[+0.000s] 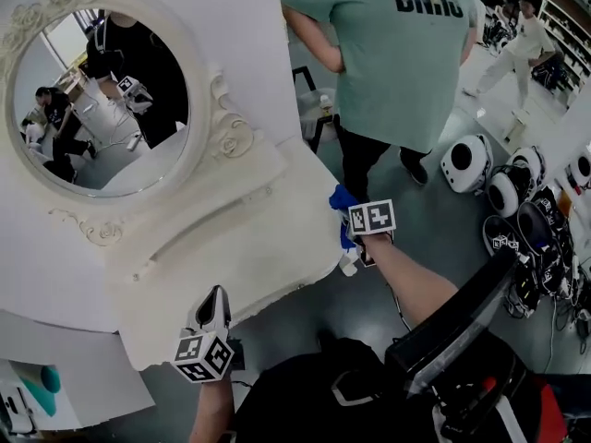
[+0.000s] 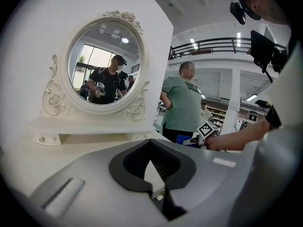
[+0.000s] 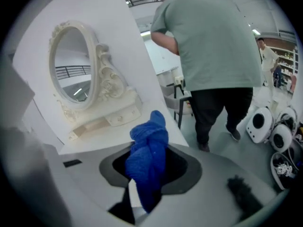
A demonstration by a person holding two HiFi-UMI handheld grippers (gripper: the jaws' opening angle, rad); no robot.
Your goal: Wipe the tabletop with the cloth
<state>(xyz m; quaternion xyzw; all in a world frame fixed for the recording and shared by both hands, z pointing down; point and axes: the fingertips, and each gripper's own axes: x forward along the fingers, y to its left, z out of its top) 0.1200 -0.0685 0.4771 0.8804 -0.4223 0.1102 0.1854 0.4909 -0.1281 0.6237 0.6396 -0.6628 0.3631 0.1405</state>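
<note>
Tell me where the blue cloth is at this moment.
The blue cloth is clamped between the jaws of the right gripper, at the right edge of the white tabletop in the head view, right of the round mirror.

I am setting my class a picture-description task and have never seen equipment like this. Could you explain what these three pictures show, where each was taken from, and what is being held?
There is no robot here: a person holds a two-jaw gripper in each hand. The head view comes from a camera on their head, looking down. The other two come from cameras riding on the grippers. The left gripper has its jaws a little apart with nothing between them. The right gripper is clamped on a bunched blue cloth at the edge of a white tabletop. A round mirror in an ornate frame stands on it. A bystander in a green shirt stands nearby.
</note>
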